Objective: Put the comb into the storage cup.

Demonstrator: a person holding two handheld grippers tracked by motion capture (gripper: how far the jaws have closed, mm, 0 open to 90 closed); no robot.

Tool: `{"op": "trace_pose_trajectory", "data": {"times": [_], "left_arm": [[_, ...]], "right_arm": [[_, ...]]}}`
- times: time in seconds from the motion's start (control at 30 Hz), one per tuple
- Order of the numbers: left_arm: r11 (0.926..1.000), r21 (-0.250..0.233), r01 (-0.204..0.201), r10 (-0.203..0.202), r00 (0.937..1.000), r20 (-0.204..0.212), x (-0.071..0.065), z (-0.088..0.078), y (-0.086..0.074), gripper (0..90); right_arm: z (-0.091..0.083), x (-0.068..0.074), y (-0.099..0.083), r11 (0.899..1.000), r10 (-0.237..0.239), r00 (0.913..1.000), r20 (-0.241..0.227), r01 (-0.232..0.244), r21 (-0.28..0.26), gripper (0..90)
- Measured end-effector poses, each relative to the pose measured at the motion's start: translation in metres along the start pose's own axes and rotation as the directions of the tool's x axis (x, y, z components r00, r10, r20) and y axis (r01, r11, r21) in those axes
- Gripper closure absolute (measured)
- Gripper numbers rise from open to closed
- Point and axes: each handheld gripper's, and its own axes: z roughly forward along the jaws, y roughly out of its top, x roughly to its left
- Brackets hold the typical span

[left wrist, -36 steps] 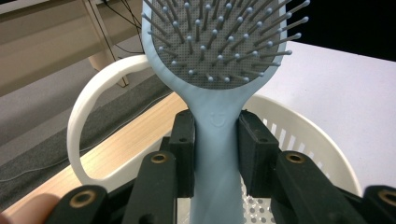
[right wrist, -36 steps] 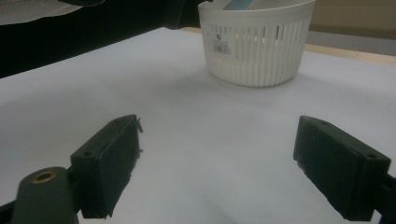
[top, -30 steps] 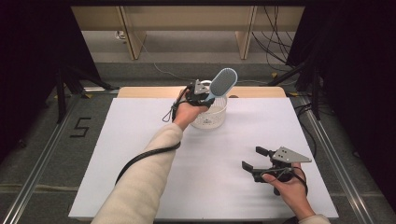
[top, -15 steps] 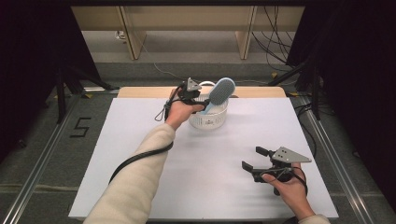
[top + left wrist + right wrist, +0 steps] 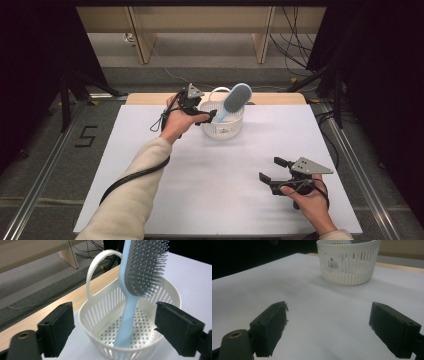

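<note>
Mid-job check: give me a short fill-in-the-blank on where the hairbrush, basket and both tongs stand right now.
1. The blue hairbrush stands handle-down inside the white ____.
2. The left tongs, which have just been opening, have their jaws ____ with no pad on the brush.
3. The hairbrush's bristled head sticks up ____ the basket rim.
4. The right tongs are open above the ____ table surface.

Missing words: basket; open; above; white

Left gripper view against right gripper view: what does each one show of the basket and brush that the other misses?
The left gripper view looks into the white basket: perforated floor, loop handle, and the light blue hairbrush standing handle-down, bristles up, free between the left gripper's open jaws, which have just been opening. The right gripper view gives the basket's slatted outer wall with its barcode label, far beyond the right gripper's open jaws. Both share the basket on the white table.
</note>
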Motion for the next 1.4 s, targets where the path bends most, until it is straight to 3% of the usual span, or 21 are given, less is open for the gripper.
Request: {"op": "trace_pose_trajectory", "data": {"times": [0.1,0.2,0.43,0.7,0.93,1.1,1.4], "left_arm": [[1.0,0.005,0.005,-0.005,1.0,0.004,0.002,-0.008,-0.006,12.5],[0.9977,-0.012,0.067,-0.067,0.9973,0.03,0.001,-0.016,-0.012,11.1],[0.9969,-0.014,0.078,-0.077,0.9962,0.04,0.0,-0.029,-0.024,8.8],[0.9981,-0.003,0.062,-0.062,0.9971,0.045,-0.004,-0.043,-0.043,5.8],[0.9968,-0.016,0.079,-0.078,0.9962,0.039,-0.004,-0.055,-0.061,5.6],[0.9957,-0.022,0.09,-0.089,0.9954,0.035,-0.004,-0.061,-0.068,5.4],[0.998,-0.014,0.062,-0.061,0.9974,0.039,-0.01,-0.066,-0.075,5.2]], "right_arm": [[0.0,0.0,0.0,1.0,0.002,1.0,-0.001,-0.002,-0.001,15.4],[0.0,0.0,0.0,1.0,0.003,1.0,0.001,-0.003,-0.001,15.4],[0.001,0.0,0.0,1.0,0.005,1.0,0.001,-0.005,0.004,15.4],[0.0,0.0,0.0,1.0,0.007,1.0,0.006,-0.007,0.003,15.4],[0.001,0.0,0.0,1.0,0.005,1.0,0.008,-0.006,0.004,15.5],[0.001,0.0,0.0,1.0,0.008,0.9999,0.011,-0.008,0.005,15.4],[0.001,0.0,0.0,1.0,0.008,0.9999,0.011,-0.008,0.004,15.4]]}}
